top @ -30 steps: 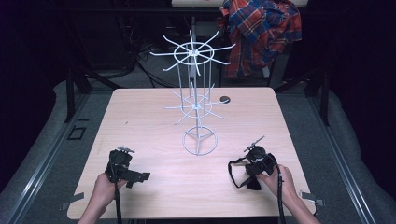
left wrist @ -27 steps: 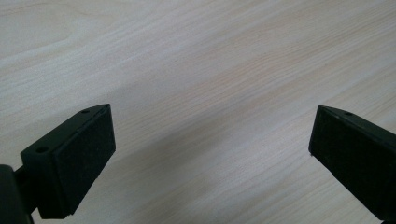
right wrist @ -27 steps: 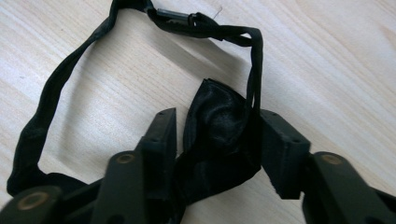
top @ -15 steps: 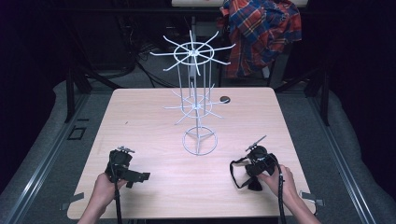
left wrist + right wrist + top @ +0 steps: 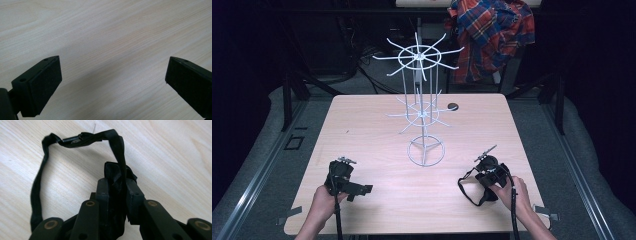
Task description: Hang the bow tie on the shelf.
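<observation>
So over on the left, the left gripper (image 5: pixel 346 179) sits low over the pale wooden table (image 5: pixel 377 125) near the front edge, jaws wide apart, nothing between them but bare wood. In the middle stands a white wire spinner rack with hooked arms (image 5: pixel 424 107), all hooks bare. On the right, the right gripper (image 5: pixel 117 192) is clamped tight on a black fabric strap with a small buckle (image 5: pixel 75 140), its loop flopped on the table just beside the jaws. My guess: pick-up's done, and next comes lifting the loop over a hook, which takes height and careful aim.
</observation>
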Tool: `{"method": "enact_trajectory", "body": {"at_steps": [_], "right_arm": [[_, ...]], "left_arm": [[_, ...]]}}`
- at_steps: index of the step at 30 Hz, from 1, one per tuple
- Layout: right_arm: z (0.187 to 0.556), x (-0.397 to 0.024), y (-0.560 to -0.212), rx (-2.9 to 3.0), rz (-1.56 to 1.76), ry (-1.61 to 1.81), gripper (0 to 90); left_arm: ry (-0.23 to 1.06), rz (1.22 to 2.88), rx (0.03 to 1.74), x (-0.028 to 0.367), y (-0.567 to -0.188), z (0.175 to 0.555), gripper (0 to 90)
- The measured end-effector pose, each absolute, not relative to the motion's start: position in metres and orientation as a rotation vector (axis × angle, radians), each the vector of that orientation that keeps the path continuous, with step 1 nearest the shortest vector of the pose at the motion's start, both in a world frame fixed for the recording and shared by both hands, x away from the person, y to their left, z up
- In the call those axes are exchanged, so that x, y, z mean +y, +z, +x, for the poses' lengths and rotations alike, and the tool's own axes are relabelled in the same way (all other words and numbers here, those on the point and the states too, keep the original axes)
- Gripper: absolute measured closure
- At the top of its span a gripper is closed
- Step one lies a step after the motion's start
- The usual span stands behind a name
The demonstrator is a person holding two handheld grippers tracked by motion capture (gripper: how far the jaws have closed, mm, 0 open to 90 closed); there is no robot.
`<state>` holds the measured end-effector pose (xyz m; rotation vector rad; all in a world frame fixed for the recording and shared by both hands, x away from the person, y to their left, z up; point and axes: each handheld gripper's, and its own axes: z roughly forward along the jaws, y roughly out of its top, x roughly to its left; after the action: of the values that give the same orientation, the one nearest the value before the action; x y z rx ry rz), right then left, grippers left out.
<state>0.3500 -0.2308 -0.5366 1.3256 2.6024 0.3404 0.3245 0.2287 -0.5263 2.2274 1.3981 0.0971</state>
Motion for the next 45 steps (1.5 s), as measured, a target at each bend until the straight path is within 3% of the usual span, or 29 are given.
{"method": "enact_trajectory", "body": {"at_steps": [17,45], "right_arm": [[0.341,-0.232,-0.499,2.541,1.253,0.494,76.5],[0.332,-0.220,-0.472,2.529,1.172,0.622,76.7]], "left_arm": [[0.097,2.224,1.404,0.230,-0.526,0.324,0.7],[0.099,2.225,1.406,0.229,-0.526,0.324,0.7]]}}
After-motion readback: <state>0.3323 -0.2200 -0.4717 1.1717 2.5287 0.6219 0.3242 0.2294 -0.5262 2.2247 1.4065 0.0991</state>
